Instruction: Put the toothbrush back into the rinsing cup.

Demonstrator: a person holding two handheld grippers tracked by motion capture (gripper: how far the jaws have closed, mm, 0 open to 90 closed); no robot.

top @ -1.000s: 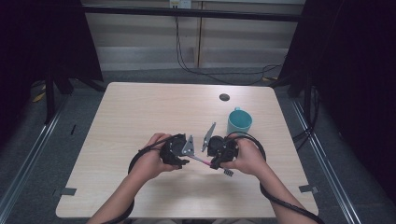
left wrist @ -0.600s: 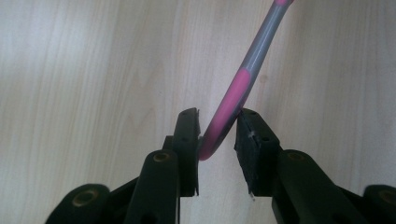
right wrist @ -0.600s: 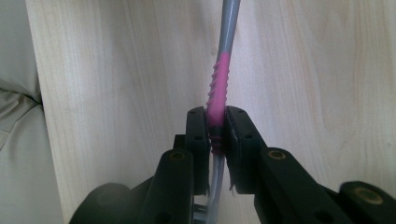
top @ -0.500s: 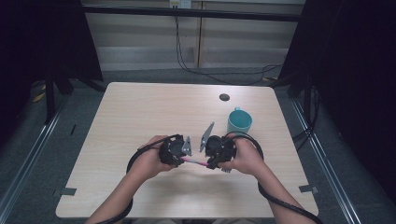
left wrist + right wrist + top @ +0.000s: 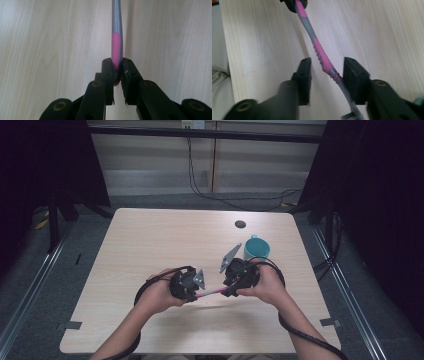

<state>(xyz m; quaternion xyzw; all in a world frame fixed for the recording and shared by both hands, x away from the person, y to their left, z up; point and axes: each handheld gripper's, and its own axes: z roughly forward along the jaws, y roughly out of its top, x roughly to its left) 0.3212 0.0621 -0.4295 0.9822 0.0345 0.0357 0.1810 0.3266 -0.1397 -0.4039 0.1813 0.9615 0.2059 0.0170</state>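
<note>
Left gripper view: left gripper (image 5: pixel 117 71) fingers pinch toothbrush (image 5: pixel 116 47) end; right gripper (image 5: pixel 327 75) fingers spread around handle.

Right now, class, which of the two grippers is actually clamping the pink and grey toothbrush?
The left gripper: its jaws are shut on the toothbrush handle's end. The right gripper stands open around it.

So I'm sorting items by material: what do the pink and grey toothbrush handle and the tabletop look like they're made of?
The toothbrush handle looks like moulded plastic: smooth grey body, with pink ribbed grip sections, probably rubbery. The tabletop shows pale wood grain with a matte finish; whether it is solid wood or laminate cannot be told.
</note>
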